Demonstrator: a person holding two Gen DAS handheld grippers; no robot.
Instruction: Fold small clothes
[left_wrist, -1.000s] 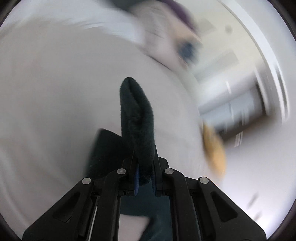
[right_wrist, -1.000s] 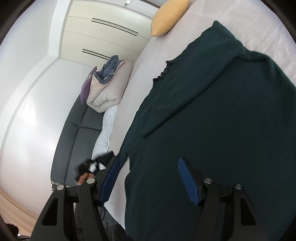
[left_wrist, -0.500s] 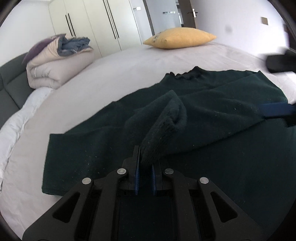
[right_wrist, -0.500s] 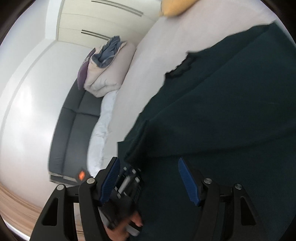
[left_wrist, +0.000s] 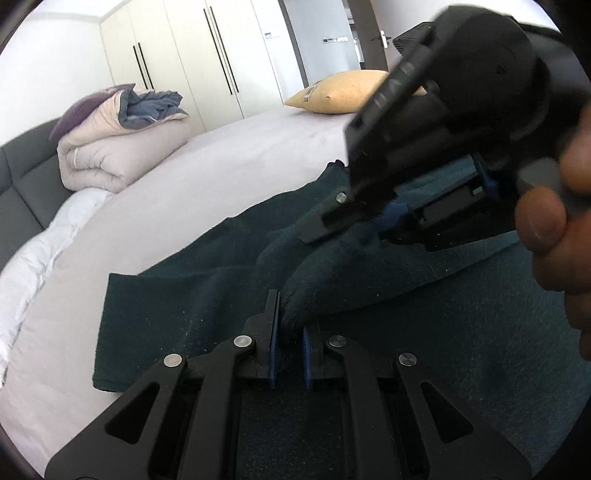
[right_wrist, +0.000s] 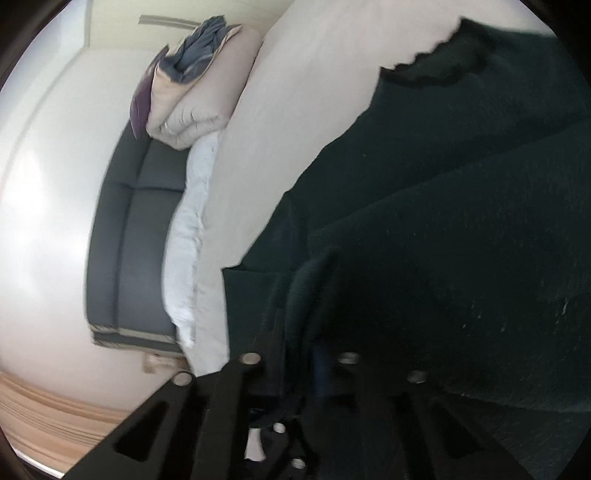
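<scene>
The right claw (left_wrist: 384, 218) has closed onto the dark green sweater (left_wrist: 461, 332), neckline toward the yellow pillow (left_wrist: 340, 92), left claw (left_wrist: 290, 332) clenched on its fold.

Pale bed (left_wrist: 229, 177) with a smooth, light sheet, filling the middle of both views. At its far end, yellow pillow (left_wrist: 340, 92), lying near the wall. On the left, folded beige duvet (left_wrist: 118, 155) in a thick roll, with a crumpled blue-grey cloth (left_wrist: 153, 107) tucked on top and a purple cushion (left_wrist: 79, 112) behind, touching it. White quilt (left_wrist: 40, 254) bunched along the bed's left edge, against a dark grey padded headboard (left_wrist: 26, 184). Behind, cream wardrobe doors (left_wrist: 192, 62) with long dark handles. In the right wrist view, a strip of wooden floor (right_wrist: 55, 413) low at the left, below a white wall (right_wrist: 48, 184).
</scene>
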